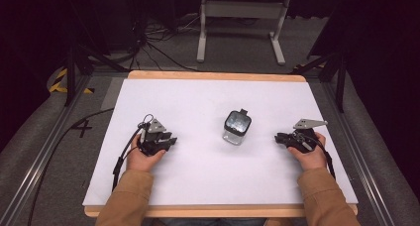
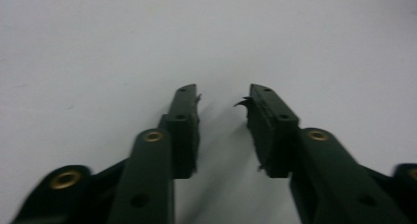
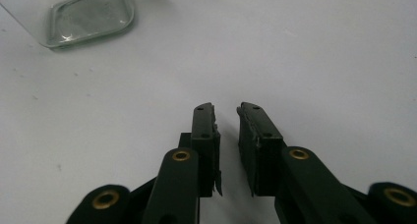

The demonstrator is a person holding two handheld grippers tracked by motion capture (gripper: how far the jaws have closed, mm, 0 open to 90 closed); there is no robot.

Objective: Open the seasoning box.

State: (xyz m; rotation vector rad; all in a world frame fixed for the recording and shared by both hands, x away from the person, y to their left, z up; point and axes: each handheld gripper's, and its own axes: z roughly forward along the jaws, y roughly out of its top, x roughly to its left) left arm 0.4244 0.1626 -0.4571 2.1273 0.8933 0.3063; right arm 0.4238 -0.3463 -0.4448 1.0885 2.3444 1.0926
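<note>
A small square clear glass jar with a black lid [image 1: 237,127] stood on the white counter [image 1: 198,176] between the left gripper [image 1: 171,141] and the right gripper [image 1: 278,137], well apart from both. Both grippers were seen empty, jaws narrowly parted on nothing. The approach seemingly was not yet begun; wider jaws would be called for next.

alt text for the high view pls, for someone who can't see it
A small clear jar with a black lid stands near the middle of a white table. A person's two hands rest on the table either side of it, the left gripper and the right gripper both pointing inward at the jar, neither touching it. Beyond the table are a grey floor, cables and a white stand.
</note>
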